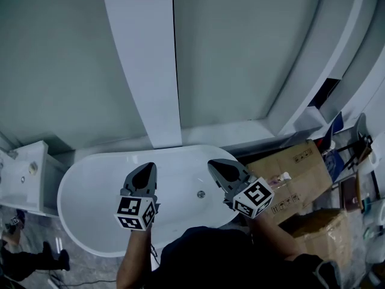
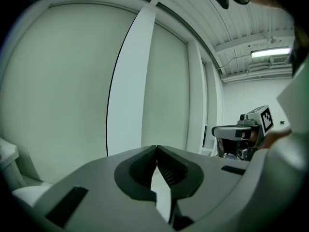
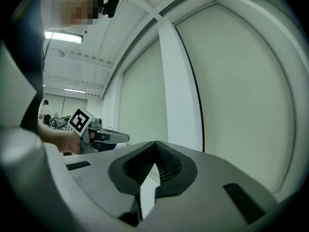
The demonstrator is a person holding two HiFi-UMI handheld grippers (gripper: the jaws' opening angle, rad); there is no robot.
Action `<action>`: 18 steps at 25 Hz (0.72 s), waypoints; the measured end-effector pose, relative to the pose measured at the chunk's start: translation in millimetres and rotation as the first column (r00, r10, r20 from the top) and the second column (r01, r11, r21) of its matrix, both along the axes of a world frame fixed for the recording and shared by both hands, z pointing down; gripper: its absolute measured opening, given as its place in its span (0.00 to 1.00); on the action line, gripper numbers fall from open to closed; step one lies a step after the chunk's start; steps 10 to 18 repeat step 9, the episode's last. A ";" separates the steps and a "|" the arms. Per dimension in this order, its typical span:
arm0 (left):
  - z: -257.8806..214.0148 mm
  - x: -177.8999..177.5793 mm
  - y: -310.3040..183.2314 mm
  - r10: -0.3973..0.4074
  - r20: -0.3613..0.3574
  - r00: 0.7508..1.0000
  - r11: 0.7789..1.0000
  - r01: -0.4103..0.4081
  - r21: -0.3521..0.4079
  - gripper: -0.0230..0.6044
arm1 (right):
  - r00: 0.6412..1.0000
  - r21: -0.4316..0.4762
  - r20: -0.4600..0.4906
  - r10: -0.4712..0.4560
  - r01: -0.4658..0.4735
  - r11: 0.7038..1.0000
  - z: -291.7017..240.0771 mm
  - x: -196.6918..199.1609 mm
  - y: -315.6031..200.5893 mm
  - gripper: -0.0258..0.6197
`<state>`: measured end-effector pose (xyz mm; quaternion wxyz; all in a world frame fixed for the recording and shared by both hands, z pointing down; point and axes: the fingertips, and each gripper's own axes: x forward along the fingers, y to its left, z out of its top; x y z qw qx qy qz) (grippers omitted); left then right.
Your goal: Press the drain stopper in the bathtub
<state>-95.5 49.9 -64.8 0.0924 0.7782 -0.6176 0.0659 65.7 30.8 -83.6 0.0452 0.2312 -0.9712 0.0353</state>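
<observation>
Drain stopper (image 1: 201, 194): small round metal disc, set in the floor of the bathtub (image 1: 90, 191), on the tub's midline. It lies between the two grippers as the head view shows them. Neither tool touches it; both are held above the tub.

Bathtub: white, oval, smooth and glossy, with a rolled rim. The near edge is cut off by the person's dark sleeve (image 1: 210, 257).

Left gripper (image 2: 157, 149): jaws brought together at the tips, nothing between them. The ribbed dark pads meet at the point, and a narrow slit widens behind them.

Right gripper (image 3: 155, 144): the same state, tips touching, nothing held. Grey matt plastic bodies, with a marker cube on each (both cubes show plainly in the head view).

Room: pale grey-green wall panels (image 1: 252, 53) behind the tub, split by a white upright pillar (image 1: 150, 71). The wide lens bends every line.

Left of the tub stands a white basin unit (image 1: 24, 173), partly cut by the frame edge. Right of it are brown cardboard boxes (image 1: 295, 170); their printed marks are too small to read. Beyond the boxes is a clutter of gear, hard to make out.

Overhead is a lit strip light (image 2: 270, 53) on a ribbed white ceiling.
</observation>
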 end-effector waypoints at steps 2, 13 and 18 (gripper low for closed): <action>0.2 2.0 1.0 0.001 0.001 1.000 1.000 -0.001 0.000 0.06 | 1.000 -0.011 0.001 0.005 -0.005 1.000 3.6 2.6 0.7 0.06; 0.2 16.6 6.7 0.004 0.022 1.000 1.000 -0.005 0.011 0.06 | 1.000 -0.009 0.004 -0.017 0.017 1.000 10.4 9.7 6.4 0.06; 0.2 16.6 6.7 0.004 0.022 1.000 1.000 -0.005 0.011 0.06 | 1.000 -0.009 0.004 -0.017 0.017 1.000 10.4 9.7 6.4 0.06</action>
